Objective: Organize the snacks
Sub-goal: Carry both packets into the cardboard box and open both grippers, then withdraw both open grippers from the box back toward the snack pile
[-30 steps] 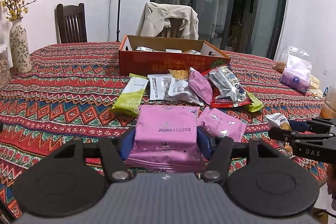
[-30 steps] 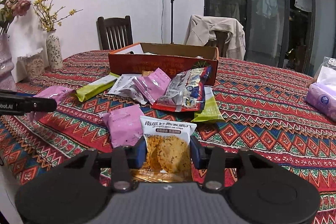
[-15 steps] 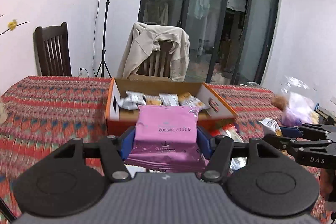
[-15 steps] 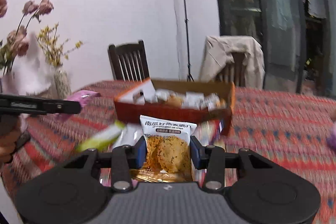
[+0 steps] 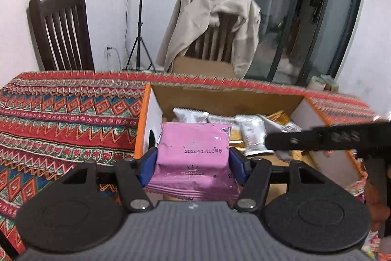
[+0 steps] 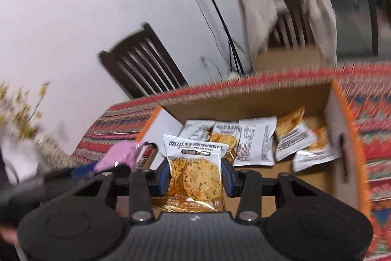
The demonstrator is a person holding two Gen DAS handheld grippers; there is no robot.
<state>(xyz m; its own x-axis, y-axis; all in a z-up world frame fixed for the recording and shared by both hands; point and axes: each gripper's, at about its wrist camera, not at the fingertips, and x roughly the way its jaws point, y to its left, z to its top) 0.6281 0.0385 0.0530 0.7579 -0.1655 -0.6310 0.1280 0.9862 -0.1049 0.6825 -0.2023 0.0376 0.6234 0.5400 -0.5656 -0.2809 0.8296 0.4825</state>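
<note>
L gripper (image 5: 193, 160) clamped on pink snack pack (image 5: 193, 153), held over near-left end of cardboard box (image 5: 220, 97). R gripper (image 6: 195, 174) clamped on oat crisp pack (image 6: 195, 163), also above box w/ white snack packs (image 6: 256, 143) inside. Box sits on patterned surface (image 5: 61, 114).

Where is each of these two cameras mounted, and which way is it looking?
Left wrist view: sits on the left claw, looking along its fingers at the pink packet it grips above the cardboard box; the right claw crosses at right.
Right wrist view: sits on the right claw, tilted, gripping a cracker packet above the box; the left claw shows at left.
Shared: box, tablecloth, two chairs.
</note>
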